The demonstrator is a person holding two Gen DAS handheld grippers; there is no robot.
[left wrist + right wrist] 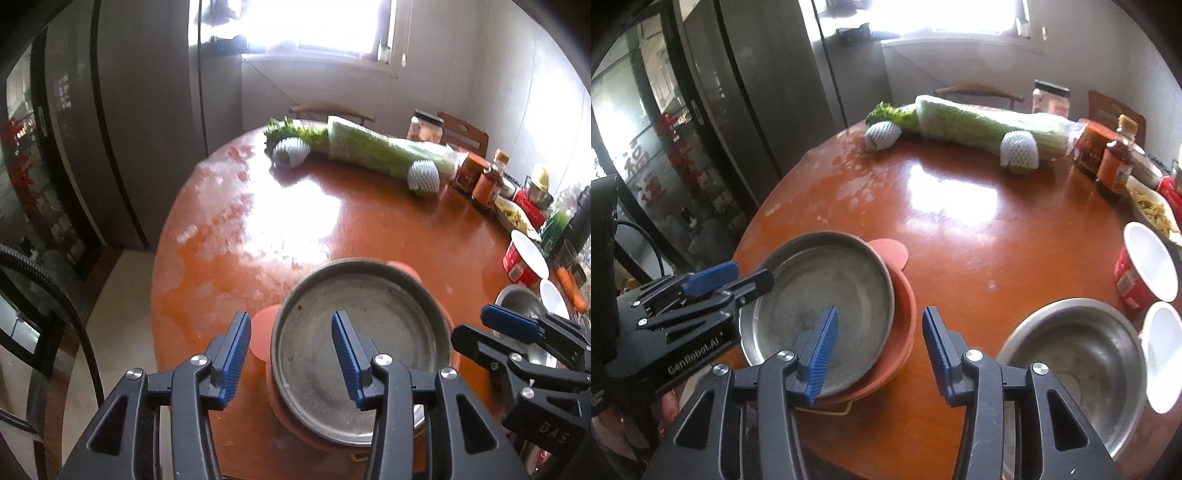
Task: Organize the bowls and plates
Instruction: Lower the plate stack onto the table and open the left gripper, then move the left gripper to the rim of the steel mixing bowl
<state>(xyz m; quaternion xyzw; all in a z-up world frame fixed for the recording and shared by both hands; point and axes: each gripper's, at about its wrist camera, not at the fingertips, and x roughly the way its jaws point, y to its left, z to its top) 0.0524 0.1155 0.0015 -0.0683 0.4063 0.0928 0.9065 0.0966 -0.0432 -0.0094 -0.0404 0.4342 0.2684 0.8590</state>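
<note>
The steel plate point(823, 314) sits nested in the orange bowl point(905, 332) near the table point(979, 229) edge; left tongs point(291, 354) and right tongs point(882, 350) gape apart, empty, and a clumsy nudge could tip the stack off

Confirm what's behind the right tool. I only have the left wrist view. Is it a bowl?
Observer: Yes, a steel bowl, upright and empty. It stands right of the metal plate, with bare table between them.
Operator: Right tool holding anything?
Observer: No. The right tool is open. One finger hangs over the metal plate, the other over bare table.
Operator: Anything crowding the bowl?
Observer: A white bowl sits close by its right rim. I cannot tell whether they touch.
</note>
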